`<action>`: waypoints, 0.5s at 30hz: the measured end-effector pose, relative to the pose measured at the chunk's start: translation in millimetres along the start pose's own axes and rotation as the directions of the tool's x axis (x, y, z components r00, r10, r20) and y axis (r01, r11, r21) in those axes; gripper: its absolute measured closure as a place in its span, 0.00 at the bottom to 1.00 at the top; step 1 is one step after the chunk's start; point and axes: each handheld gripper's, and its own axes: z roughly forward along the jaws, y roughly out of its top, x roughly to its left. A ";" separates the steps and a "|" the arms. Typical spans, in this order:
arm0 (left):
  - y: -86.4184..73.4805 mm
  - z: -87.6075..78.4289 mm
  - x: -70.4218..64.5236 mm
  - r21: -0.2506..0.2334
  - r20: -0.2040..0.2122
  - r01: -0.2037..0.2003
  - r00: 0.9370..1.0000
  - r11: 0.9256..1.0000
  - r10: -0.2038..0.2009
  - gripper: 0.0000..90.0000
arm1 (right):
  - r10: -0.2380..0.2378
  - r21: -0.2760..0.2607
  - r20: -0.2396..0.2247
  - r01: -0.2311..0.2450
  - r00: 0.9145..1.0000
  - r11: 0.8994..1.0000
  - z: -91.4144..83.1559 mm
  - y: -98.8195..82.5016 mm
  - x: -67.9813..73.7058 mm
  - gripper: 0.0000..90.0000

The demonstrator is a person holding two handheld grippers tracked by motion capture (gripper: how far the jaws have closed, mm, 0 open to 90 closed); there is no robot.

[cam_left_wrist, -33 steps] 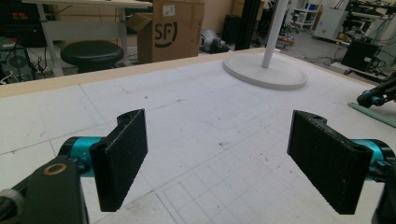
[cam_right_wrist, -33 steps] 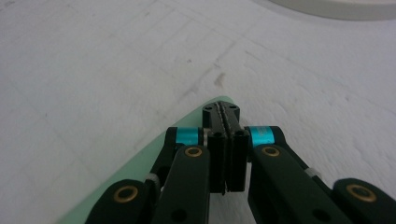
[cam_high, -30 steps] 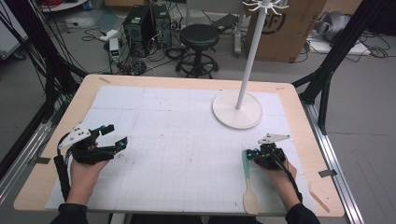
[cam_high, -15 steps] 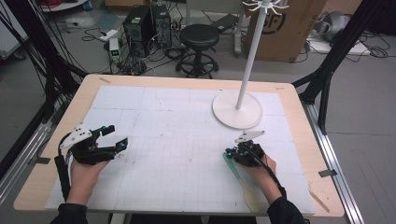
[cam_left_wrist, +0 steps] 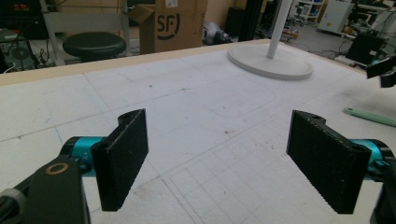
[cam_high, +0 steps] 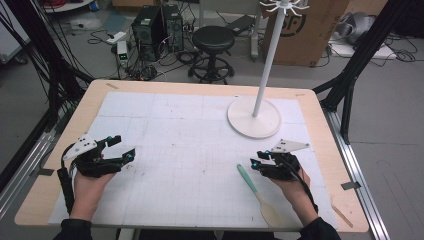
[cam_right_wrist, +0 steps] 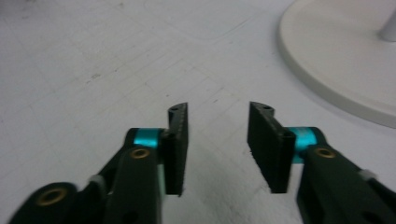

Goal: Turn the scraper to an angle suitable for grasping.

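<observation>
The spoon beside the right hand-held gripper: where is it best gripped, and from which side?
Probably the green handle of the spoon, taken from above with jaws across its width. It lies flat on the table, slim and straight; the wooden bowl end is broader and sits by the person's wrist.

Lab or workshop; computer towers (cam_high: 157,22) and cable tangle on floor; black frame struts; cardboard box (cam_high: 300,32).

My left black two-jaw gripper (cam_high: 121,150) rests with jaws wide apart; my right black two-jaw gripper (cam_high: 256,161) has just been opening, nothing between its jaws.
</observation>
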 end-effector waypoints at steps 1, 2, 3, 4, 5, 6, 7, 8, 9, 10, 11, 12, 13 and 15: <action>-0.5 -0.9 0.3 0.002 -0.003 -0.002 1.000 1.000 0.002 0.24 | 0.001 -0.020 0.008 -0.001 1.000 1.000 -4.6 -2.4 -1.2 0.54; -1.1 -1.5 0.5 0.001 -0.007 -0.001 1.000 1.000 0.001 0.24 | 0.004 -0.036 0.023 -0.003 1.000 0.999 -9.0 -5.0 -2.4 0.51; -1.4 -2.4 1.2 0.003 -0.009 -0.003 1.000 1.000 0.003 0.24 | 0.015 -0.051 0.032 -0.013 0.999 0.999 -12.6 -7.7 -3.6 0.49; -1.8 -3.4 1.7 0.004 -0.014 0.001 1.000 1.000 -0.001 0.24 | 0.015 -0.051 0.032 -0.013 0.999 0.999 -12.6 -7.7 -3.6 0.49; -2.0 -4.1 2.3 0.003 -0.017 0.001 1.000 1.000 -0.001 0.24 | 0.021 -0.067 0.050 -0.017 0.999 0.998 -17.0 -11.2 -5.9 0.46; -2.1 -4.4 2.5 -0.001 -0.019 0.005 1.000 1.000 -0.005 0.24 | 0.042 -0.091 0.077 -0.035 0.996 0.995 -22.8 -15.5 -8.5 0.42; -2.2 -5.1 2.8 -0.003 -0.023 0.005 1.000 1.000 -0.005 0.24 | 0.042 -0.091 0.077 -0.035 0.996 0.995 -22.8 -15.5 -8.5 0.42; -2.2 -5.4 3.1 -0.004 -0.024 0.005 1.000 1.000 -0.005 0.24 | 0.060 -0.122 0.099 -0.048 0.993 0.991 -29.2 -19.8 -12.7 0.37; -2.2 -5.4 3.1 -0.005 -0.027 0.005 1.000 1.000 -0.005 0.24 | 0.065 -0.133 0.108 -0.051 0.992 0.990 -31.3 -20.7 -13.9 0.34; -2.3 -5.5 3.3 -0.003 -0.028 0.003 1.000 1.000 -0.003 0.24 | 0.065 -0.133 0.108 -0.051 0.992 0.990 -31.3 -20.7 -13.9 0.34; -2.5 -5.4 3.4 -0.003 -0.029 0.002 1.000 1.000 -0.003 0.24 | 0.087 -0.170 0.120 -0.066 0.989 0.983 -36.8 -22.1 -16.0 0.31; -3.1 -5.0 3.8 -0.002 -0.030 0.005 1.000 1.000 -0.005 0.24 | 0.107 -0.193 0.121 -0.083 0.987 0.978 -39.8 -22.6 -16.3 0.29; -3.2 -4.9 4.0 0.003 -0.029 0.004 1.000 1.000 -0.004 0.24 | 0.121 -0.220 0.118 -0.093 0.986 0.971 -42.1 -23.0 -17.2 0.27; -3.4 -4.6 3.8 0.007 -0.032 -0.001 0.999 1.000 0.001 0.24 | 0.153 -0.255 0.118 -0.119 0.981 0.960 -45.2 -23.8 -17.8 0.24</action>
